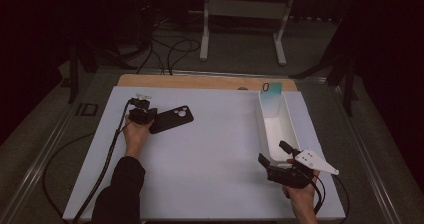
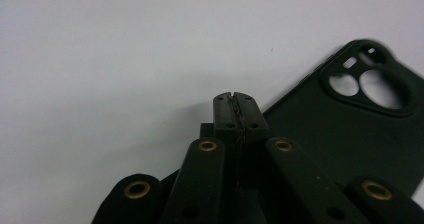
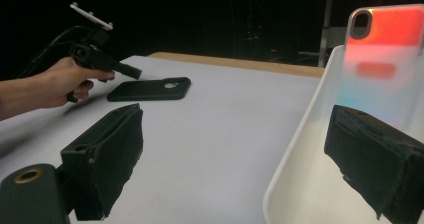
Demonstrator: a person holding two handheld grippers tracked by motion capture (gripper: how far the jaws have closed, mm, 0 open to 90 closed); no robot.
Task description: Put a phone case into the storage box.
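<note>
— Phone case (image 1: 171, 119), black, where is it?
— Flat on the white table (image 1: 210, 149), camera cutouts facing up, just beside the left gripper (image 1: 142, 115).
— Clamped on it?
— No, those jaws are pressed together beside its edge, gripping nothing.
— Right gripper (image 1: 275, 156)?
— Jaws apart at the white tray (image 1: 290, 129).

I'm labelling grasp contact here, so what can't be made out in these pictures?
- Left gripper view: the near corner of the flat black phone case sits behind the left hand-held gripper; whether the shut jaws pinch its edge is unclear.
- High view: that contact is too small and dark.
- Right gripper view: the white rectangular tray floor is cut off by the frame's edge.
</note>
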